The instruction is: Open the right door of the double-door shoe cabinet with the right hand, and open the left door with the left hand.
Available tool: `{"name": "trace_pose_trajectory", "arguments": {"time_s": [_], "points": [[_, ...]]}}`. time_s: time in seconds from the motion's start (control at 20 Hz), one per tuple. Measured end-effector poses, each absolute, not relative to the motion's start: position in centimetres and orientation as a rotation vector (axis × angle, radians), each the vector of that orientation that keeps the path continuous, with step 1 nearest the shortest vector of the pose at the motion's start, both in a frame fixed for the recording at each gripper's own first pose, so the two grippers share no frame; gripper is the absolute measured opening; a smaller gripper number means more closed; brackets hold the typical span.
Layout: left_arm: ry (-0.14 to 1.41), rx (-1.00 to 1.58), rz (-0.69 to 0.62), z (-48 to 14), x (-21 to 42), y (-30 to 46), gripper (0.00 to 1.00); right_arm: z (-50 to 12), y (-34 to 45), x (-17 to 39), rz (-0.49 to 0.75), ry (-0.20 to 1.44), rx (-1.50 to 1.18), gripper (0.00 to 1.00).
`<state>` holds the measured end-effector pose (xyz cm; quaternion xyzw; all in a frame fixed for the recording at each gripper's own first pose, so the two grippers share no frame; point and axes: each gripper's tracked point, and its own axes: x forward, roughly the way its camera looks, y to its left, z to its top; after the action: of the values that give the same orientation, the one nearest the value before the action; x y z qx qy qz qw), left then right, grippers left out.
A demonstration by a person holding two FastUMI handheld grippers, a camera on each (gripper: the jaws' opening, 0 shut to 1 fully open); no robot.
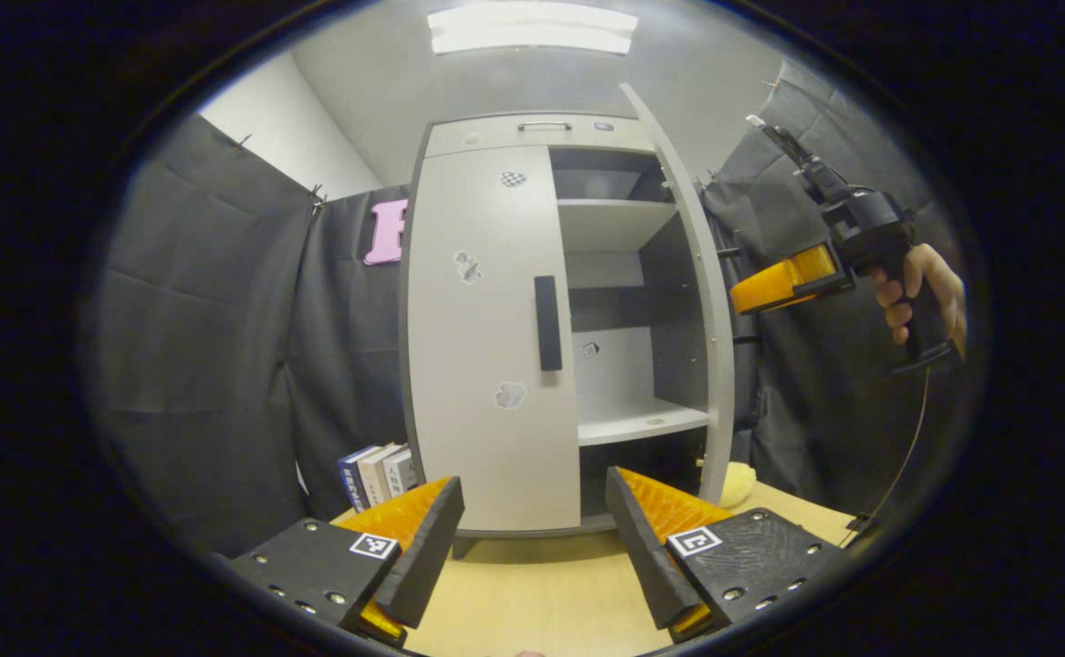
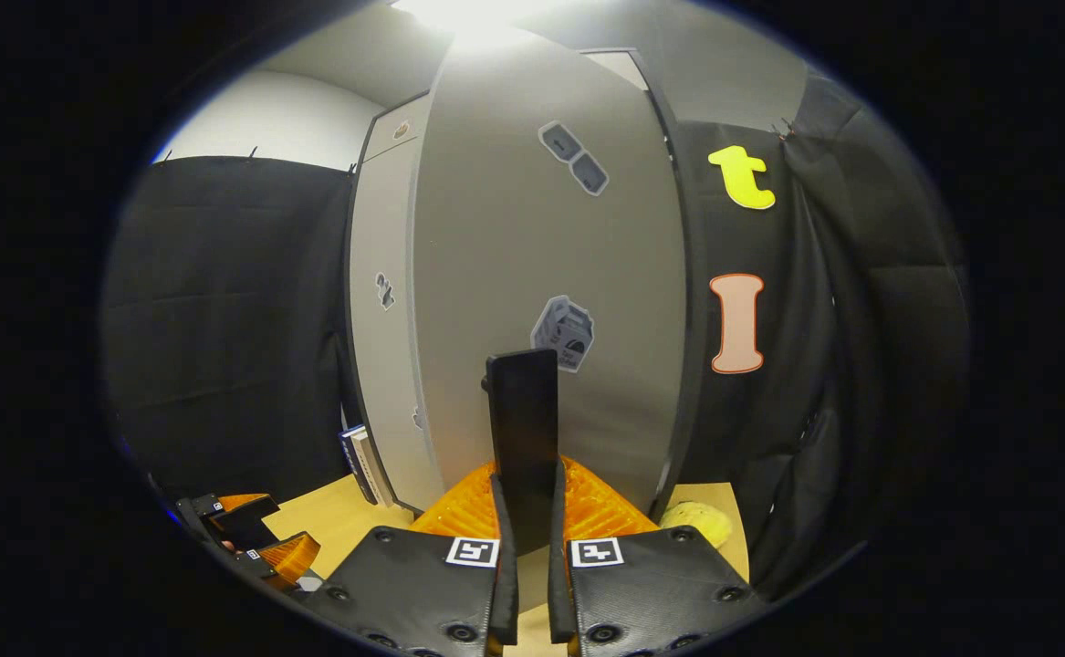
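Observation:
The grey double-door shoe cabinet (image 1: 532,137) stands on the table ahead of me. Its left door (image 1: 477,347) is closed, with a dark vertical handle (image 1: 547,322) at its inner edge. The right door (image 1: 701,301) is swung out, baring the shelves (image 1: 642,420). My left gripper (image 1: 534,493) is open, low in front of the left door and apart from it. A hand holds my right gripper (image 1: 742,297) at the outer face of the right door. In the right gripper view the right gripper (image 2: 526,484) is shut on that door's black handle (image 2: 523,411).
The cabinet rests on a light wooden table (image 1: 532,593). Several books (image 1: 377,474) stand against its left side. A yellow soft object (image 1: 735,484) lies by its right foot, under the swung door. Black cloth walls close in on both sides.

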<state>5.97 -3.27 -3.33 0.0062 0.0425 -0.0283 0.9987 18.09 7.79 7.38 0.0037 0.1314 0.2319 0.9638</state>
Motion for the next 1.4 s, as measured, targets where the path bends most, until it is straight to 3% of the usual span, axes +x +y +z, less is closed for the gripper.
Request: {"name": "trace_pose_trajectory", "arguments": {"time_s": [0.5,0.7,0.75,0.95,1.05,1.2,1.25,1.3,1.4], "points": [[0.090,0.022,-0.098,-3.1,5.8,-6.6,0.92,7.5,2.2,17.5,0.409,0.244,-0.003,0.12],[0.089,0.027,-0.112,-3.2,5.8,-7.4,0.92,7.6,-0.4,18.0,0.335,0.233,-0.013,0.17],[0.089,0.027,-0.113,-3.2,5.9,-7.4,0.92,7.4,-1.1,18.1,0.312,0.230,-0.018,0.12],[0.095,0.023,-0.112,-3.3,6.4,-7.3,0.92,7.2,-3.9,19.1,0.207,0.223,-0.052,0.12],[0.097,0.024,-0.111,-3.4,6.5,-7.0,0.92,7.4,-3.5,18.7,0.222,0.227,0.001,0.06],[0.097,0.028,-0.116,-3.2,7.2,-7.0,0.92,7.0,-3.7,17.7,0.215,0.226,0.014,0.07],[0.094,0.029,-0.117,-2.9,7.7,-6.8,0.92,7.1,-3.8,17.1,0.209,0.219,0.014,0.00],[0.090,0.028,-0.119,-2.6,8.4,-6.7,0.92,7.1,-3.9,16.6,0.207,0.215,0.012,0.07],[0.074,0.032,-0.113,-1.6,10.1,-6.1,0.93,7.2,-4.5,15.3,0.194,0.215,0.013,0.07]]}}
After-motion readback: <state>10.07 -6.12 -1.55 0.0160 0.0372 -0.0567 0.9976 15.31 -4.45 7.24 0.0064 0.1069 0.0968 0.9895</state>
